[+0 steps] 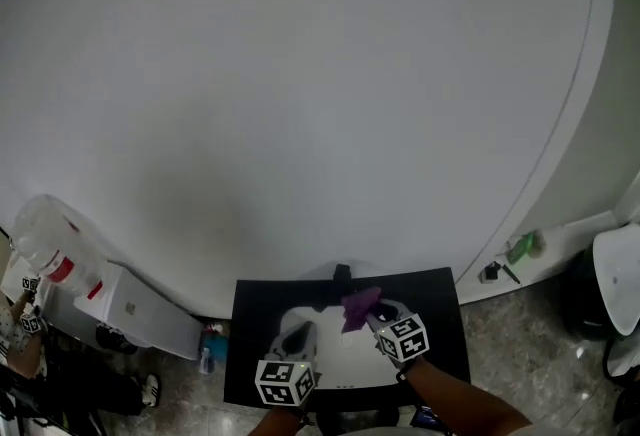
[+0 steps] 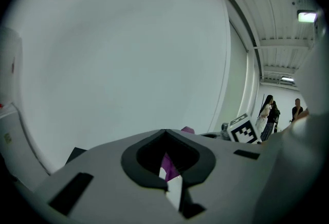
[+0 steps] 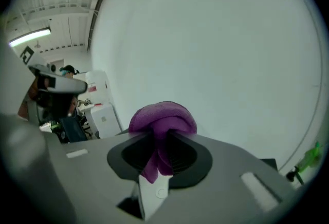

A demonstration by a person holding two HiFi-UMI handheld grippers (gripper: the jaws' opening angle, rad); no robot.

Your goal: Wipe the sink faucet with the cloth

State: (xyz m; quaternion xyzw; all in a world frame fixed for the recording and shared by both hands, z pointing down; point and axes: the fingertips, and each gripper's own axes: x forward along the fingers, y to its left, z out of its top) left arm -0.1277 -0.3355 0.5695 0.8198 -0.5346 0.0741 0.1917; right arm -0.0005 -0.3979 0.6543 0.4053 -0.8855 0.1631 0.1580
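Right hand-held gripper (image 3: 162, 138) pinches the purple cloth (image 3: 162, 116) bunched, ready to wipe, while left hand-held gripper (image 2: 165, 133) waits pressed together, empty.

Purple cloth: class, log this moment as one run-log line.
right gripper: shut on purple cloth | left gripper: jaws together, nothing clamped | cloth: bunched above jaw tips

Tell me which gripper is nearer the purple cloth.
Right. The right gripper is clamped on the cloth; the left gripper sits apart, to the cloth's left, jaws together.
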